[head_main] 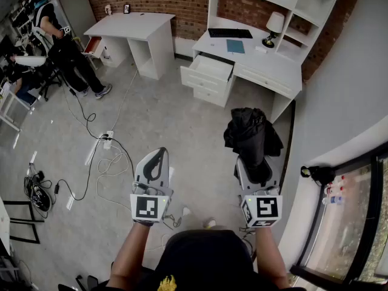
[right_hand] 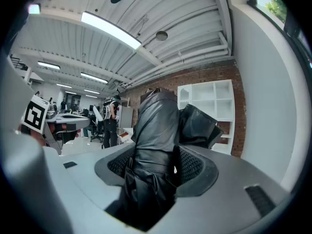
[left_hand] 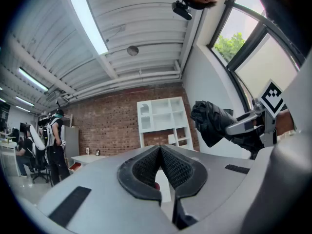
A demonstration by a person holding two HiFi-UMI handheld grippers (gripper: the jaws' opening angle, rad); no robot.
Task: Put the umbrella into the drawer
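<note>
A folded black umbrella stands up out of my right gripper, whose jaws are shut on its lower part. In the right gripper view the umbrella fills the gap between the mesh pads. My left gripper is held beside it at about the same height, shut with nothing in it; its pads meet at the tip. From the left gripper view the umbrella shows at the right. Ahead, a white desk has its top drawer pulled open.
Cables and a power strip lie on the floor at the left. A second white desk stands against the brick wall. People work at the far left. A grey wall and a window close off the right side.
</note>
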